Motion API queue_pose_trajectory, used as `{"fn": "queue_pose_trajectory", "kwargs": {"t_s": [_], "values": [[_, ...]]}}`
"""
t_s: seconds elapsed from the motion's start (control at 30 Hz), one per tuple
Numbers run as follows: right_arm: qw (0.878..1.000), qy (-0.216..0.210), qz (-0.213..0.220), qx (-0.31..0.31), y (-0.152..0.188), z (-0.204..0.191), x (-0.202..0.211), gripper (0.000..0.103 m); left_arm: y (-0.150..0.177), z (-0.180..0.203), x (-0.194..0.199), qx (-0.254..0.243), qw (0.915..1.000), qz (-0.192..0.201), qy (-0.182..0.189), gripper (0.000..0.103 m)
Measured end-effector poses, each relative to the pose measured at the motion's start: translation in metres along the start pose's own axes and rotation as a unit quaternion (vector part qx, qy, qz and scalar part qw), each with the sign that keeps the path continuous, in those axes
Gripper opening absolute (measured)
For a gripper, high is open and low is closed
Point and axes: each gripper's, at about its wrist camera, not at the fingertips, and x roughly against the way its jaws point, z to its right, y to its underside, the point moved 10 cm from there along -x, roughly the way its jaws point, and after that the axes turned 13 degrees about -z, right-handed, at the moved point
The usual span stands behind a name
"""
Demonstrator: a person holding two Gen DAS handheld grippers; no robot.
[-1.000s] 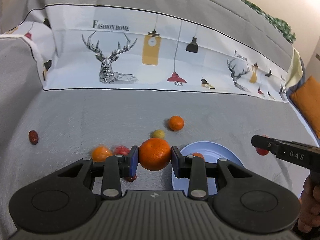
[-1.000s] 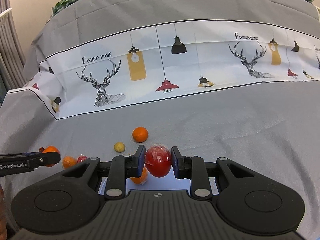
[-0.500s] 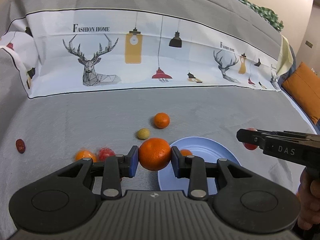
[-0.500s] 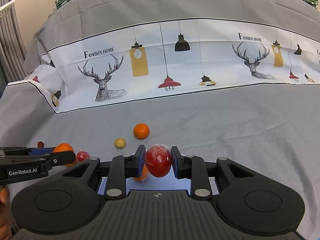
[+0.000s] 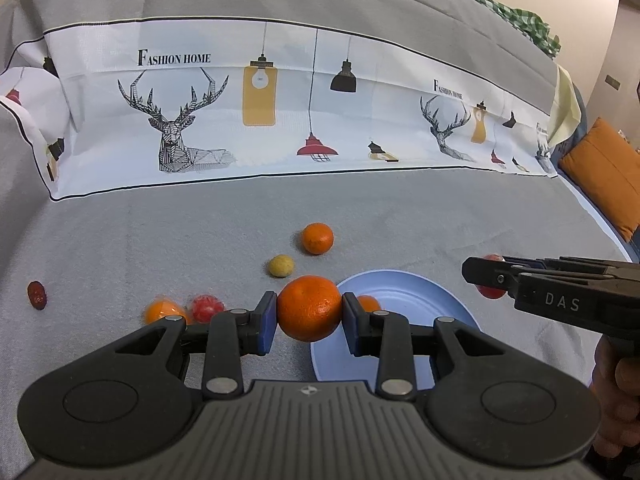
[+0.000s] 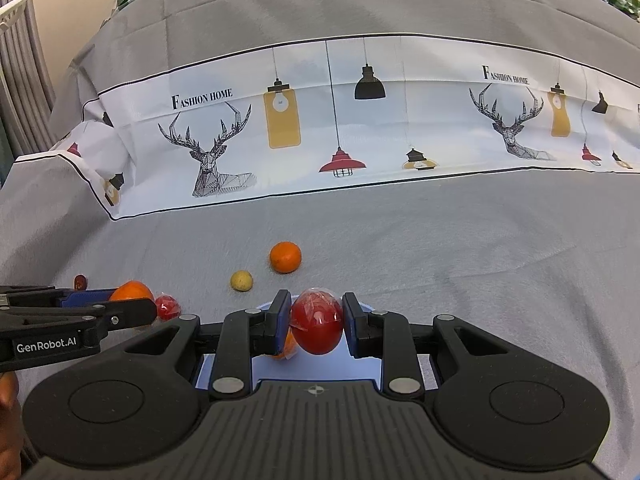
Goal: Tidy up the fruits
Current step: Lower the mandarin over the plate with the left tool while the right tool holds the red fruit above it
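My left tool is clamped on an orange, my right tool on a wrapped red fruit. Both hover by the blue plate. Best lower each over bare plate, clear of the small orange there, then release gently.

Your orange has dimpled, matt peel; your red fruit wears glossy, crinkled plastic film. The grey cloth looks matt and woven.

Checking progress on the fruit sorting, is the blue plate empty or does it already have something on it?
Not empty. One small orange fruit lies on the blue plate, partly hidden behind the left gripper's finger; the rest of the visible plate is bare.
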Motion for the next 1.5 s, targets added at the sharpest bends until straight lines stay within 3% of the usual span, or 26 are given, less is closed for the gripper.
{"fn": "queue_pose_trajectory", "kwargs": {"t_s": [1.2,1.5], "values": [[1.0,0.002,-0.004,0.007,0.004,-0.001,-0.004,0.029,0.003,0.008,-0.003,-0.019,0.9998,-0.006,0.006,0.038],[1.0,0.004,-0.012,0.01,0.007,-0.001,-0.006,0.029,0.017,0.025,-0.019,-0.048,0.9971,-0.05,0.033,0.038]]}}
